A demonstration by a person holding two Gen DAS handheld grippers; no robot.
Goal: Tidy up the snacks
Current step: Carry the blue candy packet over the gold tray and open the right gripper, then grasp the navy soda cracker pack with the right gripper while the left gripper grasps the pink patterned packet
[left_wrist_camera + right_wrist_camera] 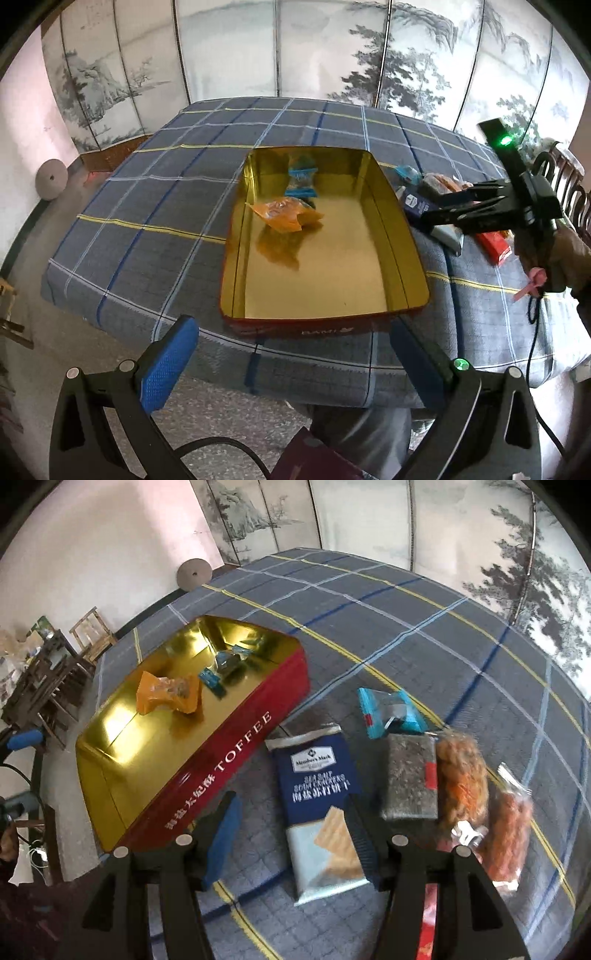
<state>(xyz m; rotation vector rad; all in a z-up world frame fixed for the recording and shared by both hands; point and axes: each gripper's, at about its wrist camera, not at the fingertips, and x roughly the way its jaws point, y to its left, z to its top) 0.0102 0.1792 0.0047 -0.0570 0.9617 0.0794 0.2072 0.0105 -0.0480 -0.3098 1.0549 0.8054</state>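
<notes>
Blue-padded black fingers of the right gripper [291,834] stand partly apart above the checked grey-blue tablecloth [406,627], gripping nothing; between them lies a navy-and-silver packet of sea salt soda crackers [317,805], flat on the cloth and untouched by either pad. In the left wrist view the left gripper [295,365] hangs at the near edge of the table with its own blue pads spread wide and empty, just short of the red rectangular toffee tin with a gold interior [236,258]. Just right of the cracker packet, a row of loose snacks lies side by side: a dark speckled bar in clear wrap [410,775], a clear bag of orange twisted snacks [461,775] and a long clear packet of reddish sticks [509,827]. A teal-and-silver wrapper [391,712] sits beyond them, near the tin's far corner. Inside the open tin, towards its far half, rest an orange crinkled packet [284,214] and, beyond it, a small blue-and-clear packet [301,181]. Behind the table stands a folding screen painted with grey ink trees and mountains [332,48].
</notes>
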